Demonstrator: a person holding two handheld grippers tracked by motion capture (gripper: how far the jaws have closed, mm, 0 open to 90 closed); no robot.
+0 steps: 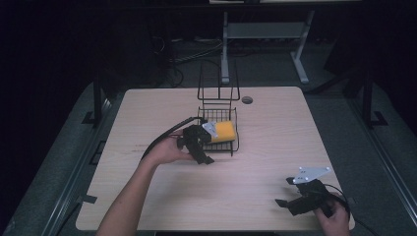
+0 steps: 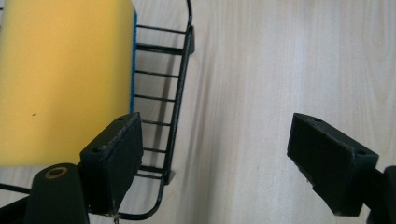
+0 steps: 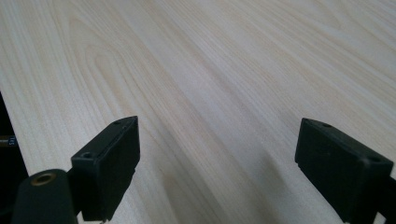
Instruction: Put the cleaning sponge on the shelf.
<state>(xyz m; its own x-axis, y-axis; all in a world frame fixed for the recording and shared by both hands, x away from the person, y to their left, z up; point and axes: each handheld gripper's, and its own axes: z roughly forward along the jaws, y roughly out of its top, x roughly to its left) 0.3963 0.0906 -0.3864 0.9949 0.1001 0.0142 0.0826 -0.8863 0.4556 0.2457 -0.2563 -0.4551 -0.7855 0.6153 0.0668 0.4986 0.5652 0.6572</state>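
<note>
A yellow sponge (image 1: 226,131) lies in a black wire basket (image 1: 217,111) near the middle of the table. In the left gripper view the sponge (image 2: 60,79) has a thin blue edge and lies inside the basket's wire rim (image 2: 180,84). My left gripper (image 1: 208,145) hovers at the basket's front left corner, open and holding nothing. In its own view, one of the left gripper's (image 2: 215,140) jaws is over the basket's edge and the other over bare wood. My right gripper (image 1: 286,192) is near the table's front right corner, open over bare wood (image 3: 215,140).
The light wooden table (image 1: 280,132) has a round cable hole (image 1: 247,100) at its back edge. The basket has a tall wire frame (image 1: 219,86) rising at its far side. Beyond the table stands a grey desk leg (image 1: 225,49) on a dark floor.
</note>
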